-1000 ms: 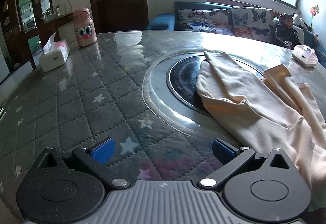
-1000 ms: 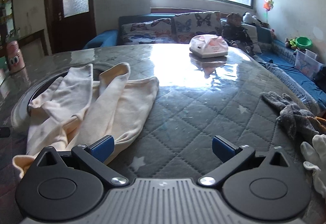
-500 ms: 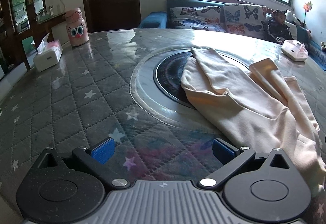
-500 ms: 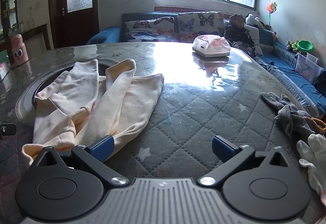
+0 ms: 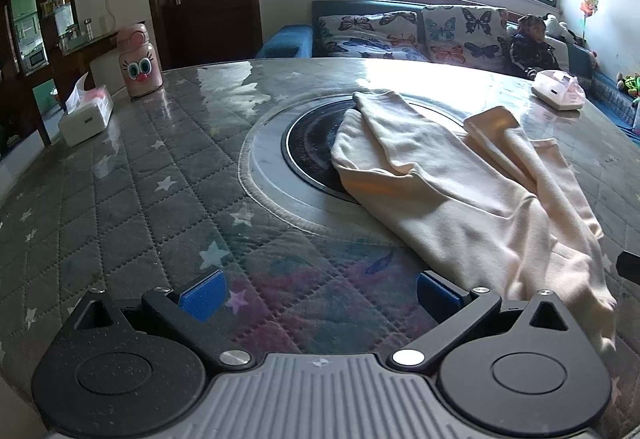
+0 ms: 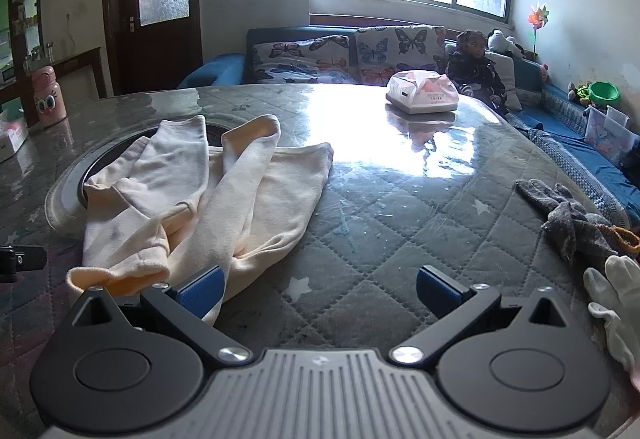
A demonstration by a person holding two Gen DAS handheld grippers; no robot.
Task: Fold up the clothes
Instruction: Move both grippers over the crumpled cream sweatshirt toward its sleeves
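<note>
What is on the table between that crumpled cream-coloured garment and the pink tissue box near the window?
Nothing: in the right wrist view, only bare, glossy quilted tabletop separates the cream garment from the pink tissue box.

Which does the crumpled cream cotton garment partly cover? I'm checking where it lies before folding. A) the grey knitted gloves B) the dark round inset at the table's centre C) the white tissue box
B: the cream garment drapes over the right edge of the dark round inset.
</note>
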